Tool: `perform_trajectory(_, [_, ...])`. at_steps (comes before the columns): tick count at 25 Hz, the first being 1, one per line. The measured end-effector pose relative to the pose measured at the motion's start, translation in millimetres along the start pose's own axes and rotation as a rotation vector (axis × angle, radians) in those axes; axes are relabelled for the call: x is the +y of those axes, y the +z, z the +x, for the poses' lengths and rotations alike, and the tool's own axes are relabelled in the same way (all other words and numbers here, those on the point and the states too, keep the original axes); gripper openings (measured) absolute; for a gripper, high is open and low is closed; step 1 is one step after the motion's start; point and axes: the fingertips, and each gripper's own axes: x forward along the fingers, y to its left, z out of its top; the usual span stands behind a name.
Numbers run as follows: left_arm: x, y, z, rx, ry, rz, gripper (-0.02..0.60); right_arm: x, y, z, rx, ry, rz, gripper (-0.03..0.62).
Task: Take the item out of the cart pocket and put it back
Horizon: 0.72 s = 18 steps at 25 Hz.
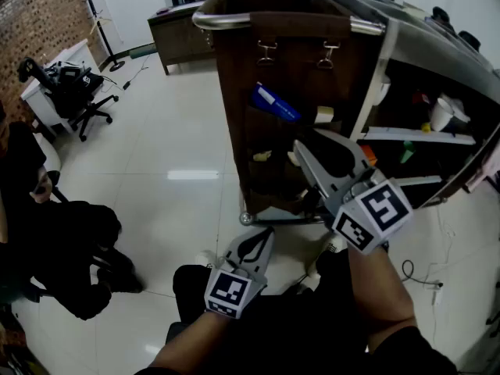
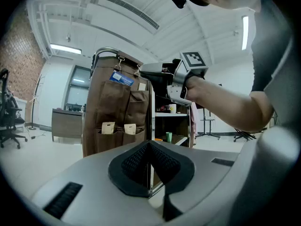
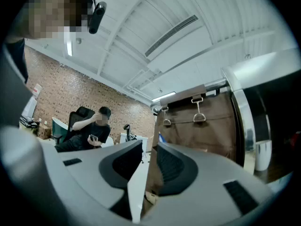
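**Right jaws wide at the pocket panel, nothing taken yet**

Here we are at the cart (image 1: pixel 376 76), where a brown fabric organiser (image 1: pixel 234 131) hangs off the rail (image 1: pixel 211 20) on two clips (image 1: pixel 267 53). The right gripper (image 1: pixel 306 137) is up close to the panel and roughly level. Its jaws are spread wide with nothing between them, and through the gap there is only cloth beyond. The left gripper (image 1: pixel 262 234) hangs lower, nearer the person, jaws pressed together and empty, taking no part.

The likely prize is a blue item (image 1: pixel 275 103) poking slantwise out of an upper pocket (image 1: pixel 266 131), its top corner well clear of the cloth. Small tan tags (image 1: pixel 262 156) sit in the pockets lower down. I can't say for sure which one is wanted, but the blue one is the most exposed. Everything is in its pocket, so the task reads as not yet begun.

How will it handle? It looks thin, flat and light, a card or slim packet, probably stiff enough to keep its shape. The place to take hold is that exposed upper end, with the jaws closing on the two flat faces rather than the edges. The risk, I'd judge, is the slack pocket. The soft cloth may come along on the pull. On the way back the mouth may sag shut, so the lower corner wants to lead in.
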Motion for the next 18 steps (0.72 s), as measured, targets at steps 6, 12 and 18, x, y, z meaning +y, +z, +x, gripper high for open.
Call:
perform_trajectory(6, [0.8, -3.3, -2.0, 0.006, 0.005, -0.010, 0.000, -11.7, 31.3, 24.6, -0.026, -0.010, -0.059, 0.118])
perform_trajectory(12, [1.5, -2.0, -1.7, 0.005, 0.005, -0.006, 0.000, -24.7, 45.3, 52.2, -0.008, -0.015, -0.105, 0.118])
perform_trajectory(18, [2.1, -2.2, -2.4, 0.005, 0.006, -0.004, 0.000, -31.3, 33.5, 77.7, 0.080, -0.016, -0.125, 0.118])
